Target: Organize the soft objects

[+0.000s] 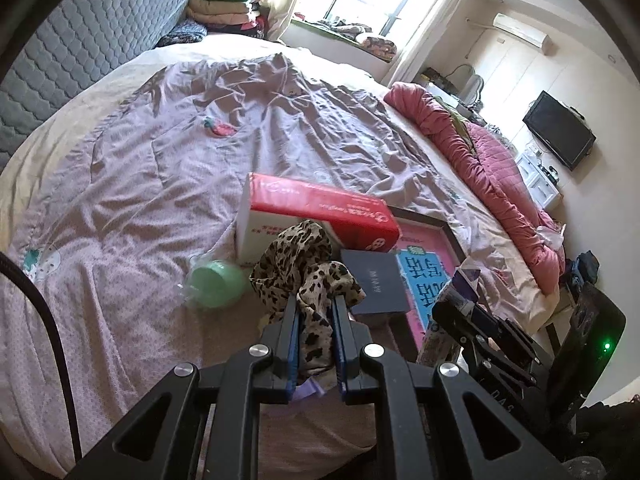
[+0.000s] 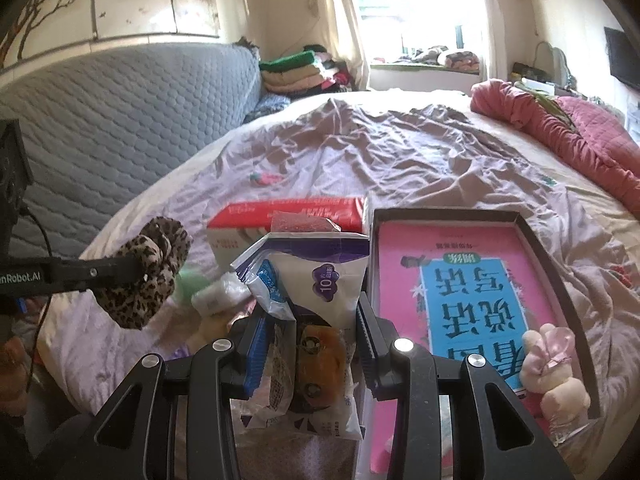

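A: Left wrist view. Report the claw state.
B: The left gripper [image 1: 314,308] is clenched on a leopard-print scrunchie [image 1: 306,276]; the fabric bunches above the fingertips and hangs down between them, clear of the bedspread [image 1: 160,184].
A: Containers ahead?
B: Just right of the claw, a dark-walled tray [image 1: 448,226] holds a pink-and-blue book [image 1: 424,276]; a navy box [image 1: 378,286] rests on its near edge. Beyond the fingertips stands a red tissue pack [image 1: 320,216]; a green cup [image 1: 216,282] lies to the left.
A: Right wrist view.
B: The right gripper [image 2: 310,312] grips a white-and-purple plastic packet [image 2: 316,280], printed "10", held upright; its contents cannot be identified. The tray [image 2: 560,280] lies immediately right, containing the book [image 2: 472,280] and a pink plush toy [image 2: 554,368] in its near right corner. The scrunchie [image 2: 148,272] hangs to the left.
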